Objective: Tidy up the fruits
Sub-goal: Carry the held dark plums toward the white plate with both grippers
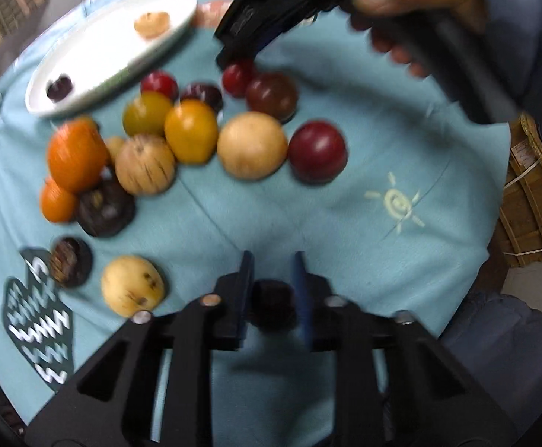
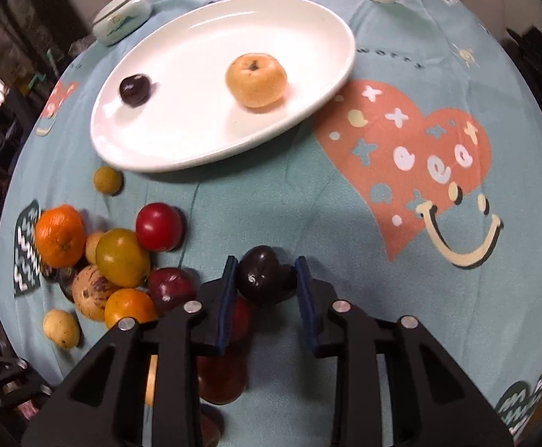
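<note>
With both grippers loaded: carry to the plate next, by judgement.
Left gripper point(image 1: 273, 290): fingers clamped on a small dark fruit point(image 1: 271, 303), low over the blue cloth of the worktop point(image 1: 345, 223); view blurred.
Right gripper point(image 2: 267, 279): fingers clamped on a dark plum point(image 2: 261, 279), held just above the cloth, beside the fruit pile.
White plate point(image 2: 181, 156): up and left of the held plum in the right wrist view, resting on the cloth.
On the plate: 1 dark plum point(image 2: 134, 89) toward the left, 1 yellow-orange fruit point(image 2: 256, 80) toward the right, well apart.
Loose pile: orange point(image 2: 59, 234), red fruit point(image 2: 158, 226), yellow-green fruit point(image 2: 122, 257), striped fruit point(image 2: 88, 292) and others, crowded and touching.
Doing it well: lift clear of the pile before crossing; aim for bare plate near the dark plum already there, like with like; lower until resting, then part the fingers, since round fruit rolls.
Risk: 2 grippers close together; stagger the approach to avoid a knock.
</note>
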The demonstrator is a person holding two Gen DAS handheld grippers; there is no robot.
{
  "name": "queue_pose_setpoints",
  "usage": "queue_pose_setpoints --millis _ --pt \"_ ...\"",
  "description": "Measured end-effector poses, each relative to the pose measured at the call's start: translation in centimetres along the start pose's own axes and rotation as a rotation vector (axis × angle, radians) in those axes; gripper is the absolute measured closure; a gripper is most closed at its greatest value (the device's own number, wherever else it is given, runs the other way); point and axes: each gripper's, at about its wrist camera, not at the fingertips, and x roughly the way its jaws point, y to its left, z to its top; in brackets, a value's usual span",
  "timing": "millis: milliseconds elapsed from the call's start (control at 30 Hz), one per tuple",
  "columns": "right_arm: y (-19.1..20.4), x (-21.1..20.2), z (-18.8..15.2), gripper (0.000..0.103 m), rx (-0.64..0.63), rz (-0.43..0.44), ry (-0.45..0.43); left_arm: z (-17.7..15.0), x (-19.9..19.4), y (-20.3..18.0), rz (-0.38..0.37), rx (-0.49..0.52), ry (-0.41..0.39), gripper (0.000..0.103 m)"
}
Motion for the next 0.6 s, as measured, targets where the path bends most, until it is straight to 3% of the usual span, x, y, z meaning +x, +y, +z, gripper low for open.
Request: queue_pose_setpoints --millis 67,133,167,400,600 --pt "-0.1 -0.2 -0.3 0.073 -0.005 0.024 -0.003 -0.1 -0.3 0.4 -0.011 -0.013 -0.017 0.087" --pt "-0.9 -1.1 -0.6 0.073 0.024 0.035 -0.031 -0.2 -1.0 0.9 -0.009 -0.028 -0.042 0.100" --pt "-1.2 -1.6 -0.8 0.073 0.032 0.040 -0.044 -0.1 -1.3 1.2 -0.007 -0.037 -0.051 0.101" --pt "-2.5 -5.0 -0.9 0.073 0.110 0.124 -0.133 1.9 -5.6 3.1 0.001 -0.078 -0.180 0.101" --pt "-2.6 -6.8 -0.8 0.073 0.131 0.169 -0.182 4.3 -9.8 8.5 -0.081 -0.250 -0.299 0.101"
